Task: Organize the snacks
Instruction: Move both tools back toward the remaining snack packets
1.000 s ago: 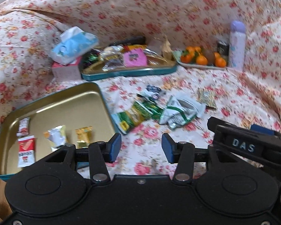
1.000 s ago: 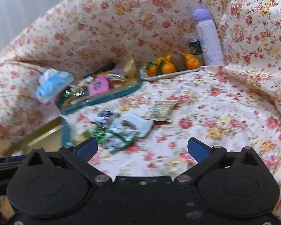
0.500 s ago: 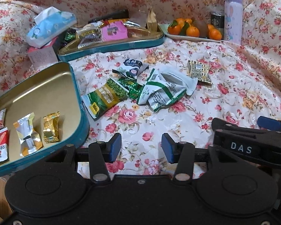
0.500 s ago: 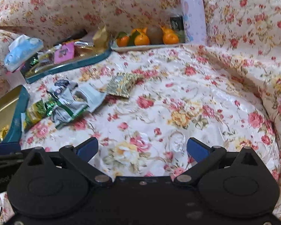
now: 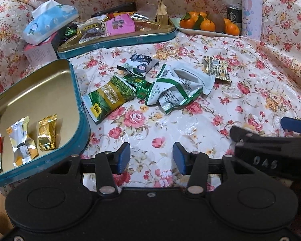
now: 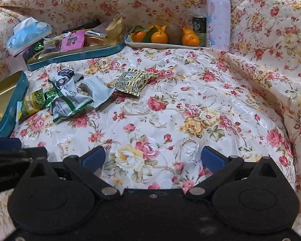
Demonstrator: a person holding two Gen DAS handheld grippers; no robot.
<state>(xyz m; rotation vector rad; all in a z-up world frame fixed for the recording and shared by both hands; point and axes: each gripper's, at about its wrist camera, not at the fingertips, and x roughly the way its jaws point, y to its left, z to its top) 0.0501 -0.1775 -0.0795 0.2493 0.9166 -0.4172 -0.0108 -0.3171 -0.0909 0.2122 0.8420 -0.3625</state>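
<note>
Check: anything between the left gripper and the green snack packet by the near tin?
Nothing visible. Only bare floral cloth lies between the open left gripper and the green snack packet, which lies beside the near tin.

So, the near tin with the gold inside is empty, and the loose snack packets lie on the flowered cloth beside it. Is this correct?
Not quite. The near tin is not empty: the left wrist view shows several wrapped sweets in it, among them a gold-wrapped one and a silver one. The rest is right: the loose snack packets lie on the flowered cloth beside it.
</note>
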